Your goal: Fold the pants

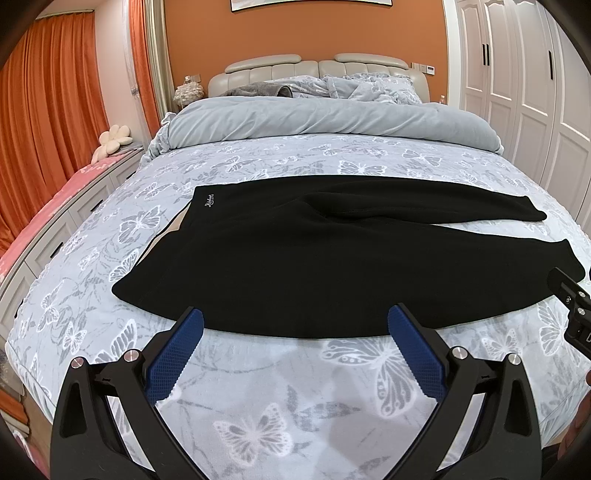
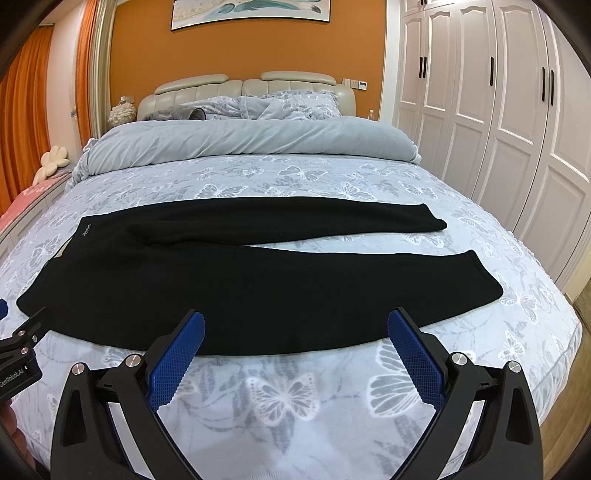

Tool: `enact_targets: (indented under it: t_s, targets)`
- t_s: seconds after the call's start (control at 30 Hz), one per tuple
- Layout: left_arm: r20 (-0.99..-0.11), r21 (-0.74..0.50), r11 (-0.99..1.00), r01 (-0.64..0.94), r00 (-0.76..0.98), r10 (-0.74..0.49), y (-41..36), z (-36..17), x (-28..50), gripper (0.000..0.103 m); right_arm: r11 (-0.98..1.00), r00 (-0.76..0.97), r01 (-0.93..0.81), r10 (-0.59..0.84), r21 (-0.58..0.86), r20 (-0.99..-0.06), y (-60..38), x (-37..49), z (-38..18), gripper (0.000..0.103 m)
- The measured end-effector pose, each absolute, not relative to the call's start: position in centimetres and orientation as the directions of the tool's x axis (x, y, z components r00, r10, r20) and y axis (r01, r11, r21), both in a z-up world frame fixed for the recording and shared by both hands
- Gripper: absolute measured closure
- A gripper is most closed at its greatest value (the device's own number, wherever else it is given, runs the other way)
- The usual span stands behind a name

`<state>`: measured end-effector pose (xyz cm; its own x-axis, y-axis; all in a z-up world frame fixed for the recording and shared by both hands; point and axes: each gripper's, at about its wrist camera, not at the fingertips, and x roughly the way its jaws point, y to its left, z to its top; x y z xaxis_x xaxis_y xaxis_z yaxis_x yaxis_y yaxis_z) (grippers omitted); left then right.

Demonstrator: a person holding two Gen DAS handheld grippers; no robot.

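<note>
Matte black pants [image 1: 295,258] lie flat on the butterfly-print bedspread [image 1: 258,424]; both grippers' ribbed blue fingers [image 1: 173,354] gape, empty.

Premises: domestic bedroom. Evidence: a double bed [image 2: 258,177] with padded headboard [image 2: 243,88], butterfly-print bedding and rolled duvet [image 2: 243,144]; white fitted wardrobes [image 2: 480,92] to one side; orange curtains [image 1: 48,92]; framed picture [image 2: 251,11] on the orange wall.
</note>
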<state>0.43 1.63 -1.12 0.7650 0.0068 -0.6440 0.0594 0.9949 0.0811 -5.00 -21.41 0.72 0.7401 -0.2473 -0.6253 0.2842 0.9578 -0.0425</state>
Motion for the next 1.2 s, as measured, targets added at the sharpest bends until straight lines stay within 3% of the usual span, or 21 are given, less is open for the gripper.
enact_targets:
  t_s: [0.4, 0.57, 0.7, 0.9, 1.2]
  targets:
    - [-0.65, 0.07, 0.996, 0.064, 0.76, -0.003, 2.1, -1.4, 0.6, 0.005, 0.959, 0.732, 0.282, -0.24, -0.037, -0.638, -21.7, -4.9, 0.0, 0.005]
    - [-0.666, -0.067, 0.992, 0.105, 0.735, -0.123, 5.0, 0.0, 3.3, 0.005, 0.968, 0.72, 0.249, -0.177, 0.011, -0.671, -26.3, -2.8, 1.4, 0.005]
    - [-0.676, -0.2, 0.974, 0.11, 0.704, -0.218, 9.7, 2.4, 9.3, 0.005, 0.961, 0.699, 0.274, -0.176, 0.032, -0.693, -34.8, 0.9, 2.8, 0.005]
    - [-0.735, -0.169, 0.985, -0.044, 0.671, -0.096, 15.7, 1.9, 22.7, 0.005, 0.937, 0.613, 0.347, -0.207, 0.025, -0.762, -48.1, 10.1, 0.1, 0.005]
    - [-0.857, -0.236, 0.909, -0.344, 0.515, -0.027, 24.5, -7.2, 39.5, 0.005, 0.845, 0.496, 0.526, -0.212, 0.098, -0.842, -60.8, 23.4, -6.6, 0.005]
